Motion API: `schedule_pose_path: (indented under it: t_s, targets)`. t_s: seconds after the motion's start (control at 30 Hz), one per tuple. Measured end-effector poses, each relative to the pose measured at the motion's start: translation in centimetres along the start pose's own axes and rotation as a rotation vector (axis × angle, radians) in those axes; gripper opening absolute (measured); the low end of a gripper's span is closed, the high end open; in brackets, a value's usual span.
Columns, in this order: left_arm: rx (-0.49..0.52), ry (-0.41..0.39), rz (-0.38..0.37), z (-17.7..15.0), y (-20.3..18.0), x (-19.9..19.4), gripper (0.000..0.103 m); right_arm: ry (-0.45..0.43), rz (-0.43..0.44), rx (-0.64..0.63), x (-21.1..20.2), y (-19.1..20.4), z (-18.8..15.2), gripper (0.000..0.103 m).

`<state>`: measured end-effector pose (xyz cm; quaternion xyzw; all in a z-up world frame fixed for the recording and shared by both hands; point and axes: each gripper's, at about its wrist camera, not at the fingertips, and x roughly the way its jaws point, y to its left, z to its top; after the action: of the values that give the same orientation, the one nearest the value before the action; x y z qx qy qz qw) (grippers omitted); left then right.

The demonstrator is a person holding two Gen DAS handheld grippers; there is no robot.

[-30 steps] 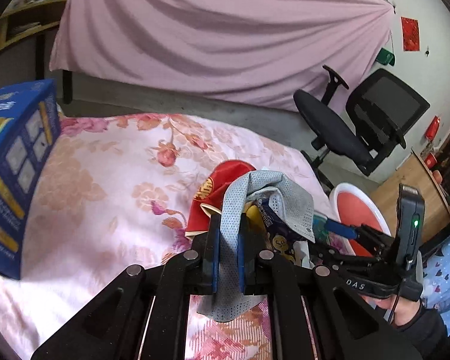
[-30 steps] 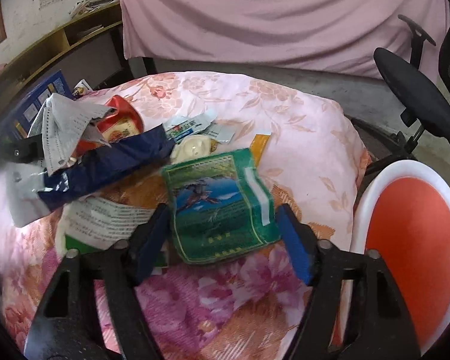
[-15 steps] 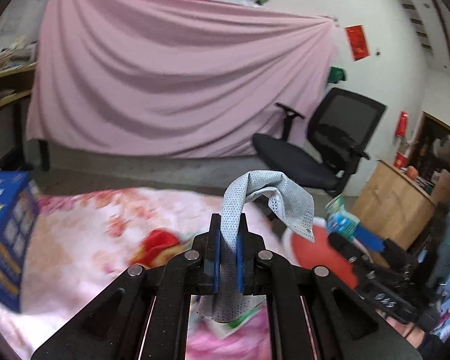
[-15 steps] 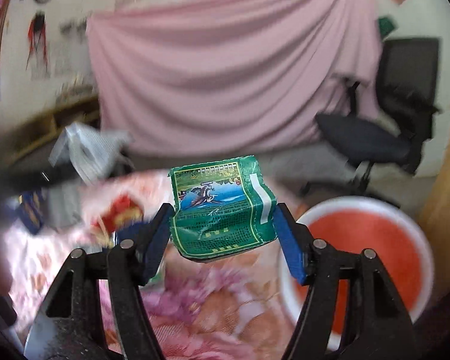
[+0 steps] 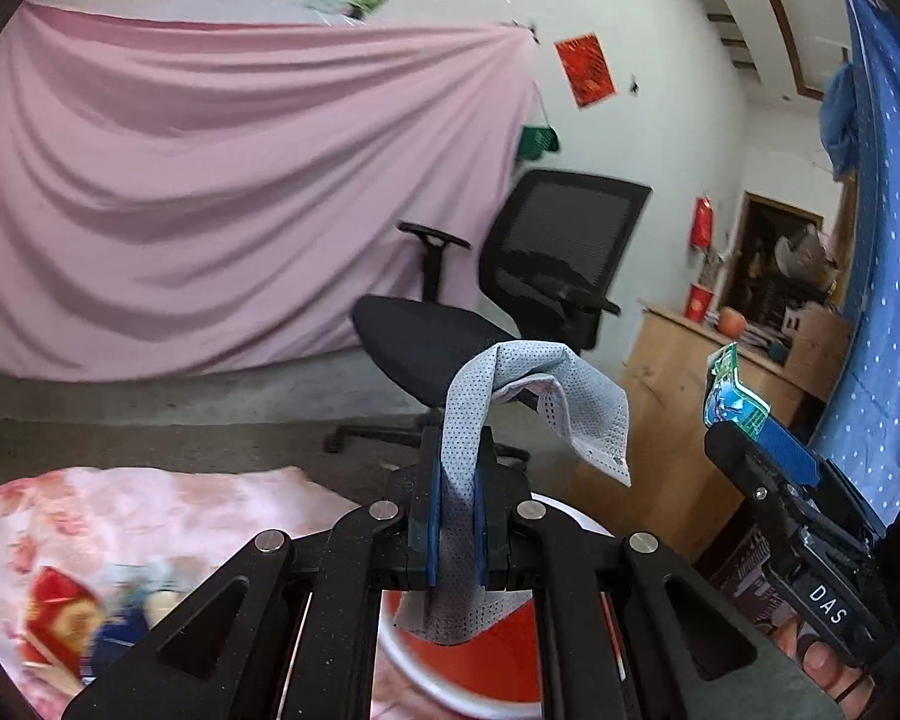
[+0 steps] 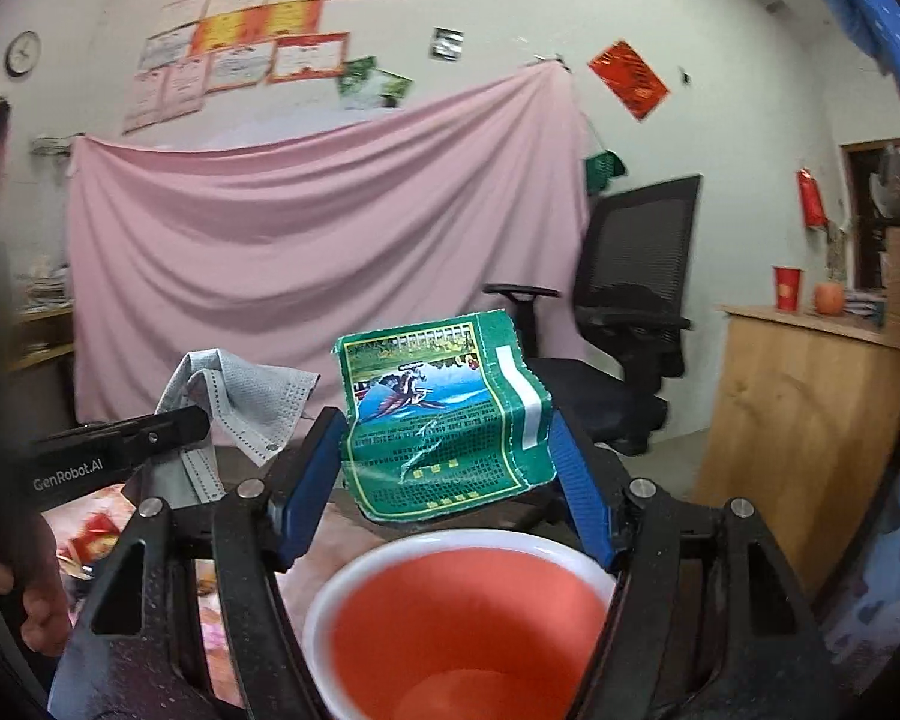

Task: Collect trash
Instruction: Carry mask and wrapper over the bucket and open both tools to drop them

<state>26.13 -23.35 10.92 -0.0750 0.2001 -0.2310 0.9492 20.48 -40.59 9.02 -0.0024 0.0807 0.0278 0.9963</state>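
1. Left gripper [image 5: 455,531], jaws nearly shut, clamped on a limp pale grey-blue perforated face mask [image 5: 528,396]; the mask's top flops over to the right beyond the blue pads, its tail hanging below them.
2. Right gripper [image 6: 444,483], jaws held wide, pinching a crumpled green foil wrapper [image 6: 444,420] printed with a bird scene by its two side edges, the wrapper slightly bowed between the blue pads.
3. Directly below and just ahead of the right gripper: a round bin with a white rim [image 6: 354,570] and orange-red inside. Same bin partly visible under the left gripper, beneath the mask's tail.
4. Changed since a second ago: both grippers lifted off the pink floral bedspread [image 5: 150,504] and swung over toward the bin; wrapper no longer lying among the pile, now carried in the air.
5. Left behind, down and to the left of the left gripper: a red packet [image 5: 60,618] and other blurred scraps.
6. Meaning for the task, as a judgement: both pieces in transit, close to the drop; release over the bin likely next, more trash to fetch afterwards.
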Motion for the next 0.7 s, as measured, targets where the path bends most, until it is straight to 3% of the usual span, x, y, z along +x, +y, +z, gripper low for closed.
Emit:
schedule_pose_path:
  t_s: [0.2,0.47,0.6,0.7]
  targets:
    - [-0.004,0.169,0.008,-1.1,-1.8,5.4,0.007,0.117,-0.043,0.038,1.6,-3.1,-2.3,0.09]
    - [-0.081,0.388,0.049,-4.3,0.1,9.7,0.008,0.337,-0.037,0.137,4.6,-5.3,-7.4,0.09]
    - [-0.135,0.438,0.052,-5.2,1.3,10.1,0.028,0.403,-0.017,0.176,5.3,-5.4,-8.9,0.091]
    - [-0.155,0.437,0.056,-5.1,1.9,9.6,0.033,0.436,-0.01,0.194,5.7,-5.8,-9.5,0.092]
